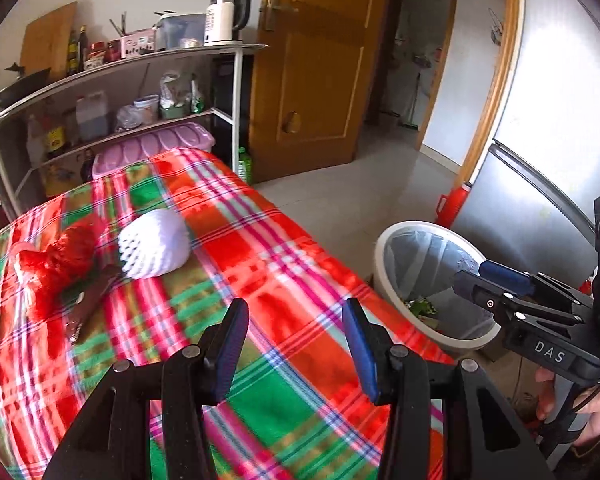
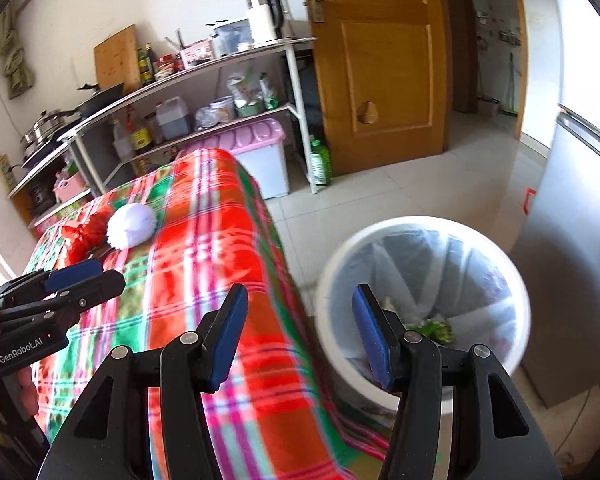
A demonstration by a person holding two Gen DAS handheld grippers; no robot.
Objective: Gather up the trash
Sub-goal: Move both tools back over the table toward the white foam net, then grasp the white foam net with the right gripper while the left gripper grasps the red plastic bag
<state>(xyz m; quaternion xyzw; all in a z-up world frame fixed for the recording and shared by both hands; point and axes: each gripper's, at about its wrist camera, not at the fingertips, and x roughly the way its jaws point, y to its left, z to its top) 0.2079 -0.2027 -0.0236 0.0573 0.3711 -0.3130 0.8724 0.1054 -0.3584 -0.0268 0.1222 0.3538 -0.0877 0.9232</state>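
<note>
A white foam fruit net (image 1: 155, 244) lies on the plaid tablecloth (image 1: 260, 240), beside a crumpled red plastic bag (image 1: 60, 256) and a dark brown wrapper (image 1: 90, 300). The net (image 2: 132, 226) and red bag (image 2: 86, 232) also show in the right wrist view. My left gripper (image 1: 296, 320) is open and empty above the cloth, short of the net. My right gripper (image 2: 300, 320) is open and empty, between the table edge and the white lined trash bin (image 2: 420, 236). The bin (image 1: 384, 248) holds green scraps (image 2: 436, 326). Each gripper shows in the other's view, the left (image 2: 84, 276) and the right (image 1: 476, 276).
A shelf rack (image 1: 140, 64) with bottles, a kettle and containers stands behind the table. A pink-lidded storage box (image 2: 260, 140) and a green bottle (image 2: 320, 160) sit on the floor. A wooden door (image 1: 320, 60) is open; a grey fridge (image 1: 560, 140) stands right of the bin.
</note>
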